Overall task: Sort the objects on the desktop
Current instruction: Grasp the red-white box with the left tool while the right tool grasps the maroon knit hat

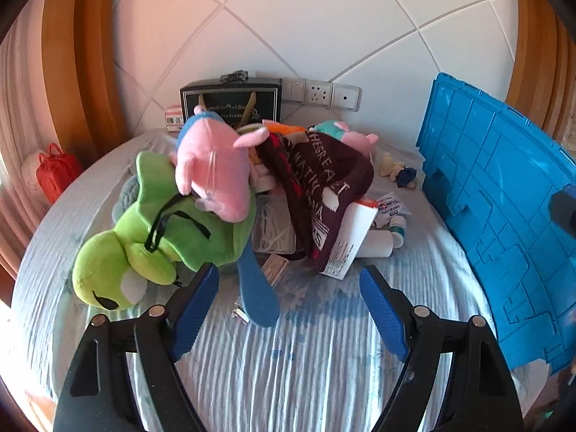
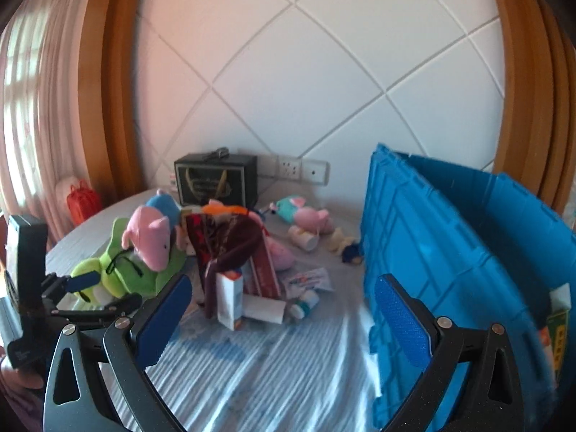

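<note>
A pile lies on the striped bedcover [image 1: 288, 367]: a green frog plush [image 1: 158, 237], a pink pig plush [image 1: 212, 169] on top of it, a dark maroon lettered cloth [image 1: 324, 187], a white box [image 1: 349, 241] and small bottles [image 1: 392, 230]. My left gripper [image 1: 289, 288] is open and empty, just in front of the pile by the frog. It also shows in the right wrist view [image 2: 90, 288]. My right gripper [image 2: 284, 309] is open and empty, between the pile [image 2: 230, 252] and the blue crate [image 2: 450, 270].
The blue crate [image 1: 504, 223] stands at the right with items inside. A black box [image 1: 232, 102] and wall sockets [image 1: 318, 93] are at the back. A red bag [image 1: 55, 172] sits at the left. Smaller plush toys [image 2: 306, 216] lie behind the pile.
</note>
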Demonstrator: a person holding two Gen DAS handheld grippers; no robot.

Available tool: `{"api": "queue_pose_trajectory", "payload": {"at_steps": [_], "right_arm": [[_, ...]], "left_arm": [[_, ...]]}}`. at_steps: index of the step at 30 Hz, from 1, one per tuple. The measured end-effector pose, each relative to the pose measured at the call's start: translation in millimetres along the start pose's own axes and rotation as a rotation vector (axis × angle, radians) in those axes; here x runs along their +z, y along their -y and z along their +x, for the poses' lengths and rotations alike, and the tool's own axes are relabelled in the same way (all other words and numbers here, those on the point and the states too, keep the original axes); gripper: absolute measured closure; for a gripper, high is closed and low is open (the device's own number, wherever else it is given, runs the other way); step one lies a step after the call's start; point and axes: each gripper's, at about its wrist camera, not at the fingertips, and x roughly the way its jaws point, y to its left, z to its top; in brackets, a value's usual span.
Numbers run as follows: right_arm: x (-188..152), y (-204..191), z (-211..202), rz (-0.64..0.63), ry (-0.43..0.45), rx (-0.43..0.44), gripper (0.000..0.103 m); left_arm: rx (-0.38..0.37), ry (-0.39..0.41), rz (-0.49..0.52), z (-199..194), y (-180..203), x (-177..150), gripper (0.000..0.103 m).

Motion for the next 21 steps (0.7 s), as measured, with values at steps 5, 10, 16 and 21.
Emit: {"api": "queue_pose_trajectory", "payload": {"at_steps": [5,10,16,21], "right_arm": [[-31,-4,57,0.008,-0.150,0.031,0.000],[-40,7,88,0.029,-0.215,0.026,0.000],[-41,22,116,0.073,-0.245,0.027,0.000],[-48,33,144,0.107,-0.296,0.003,0.000]], "left_arm": [[-0.068,-0.079,0.012,46,14,-8,0.023],[-0.131,-0.145,0.077,88,48,-9,0.023],[-0.092,-0.138,0.111,140,77,9,0.023],[-0.017,-0.152,0.058,177,71,27,0.036]]}}
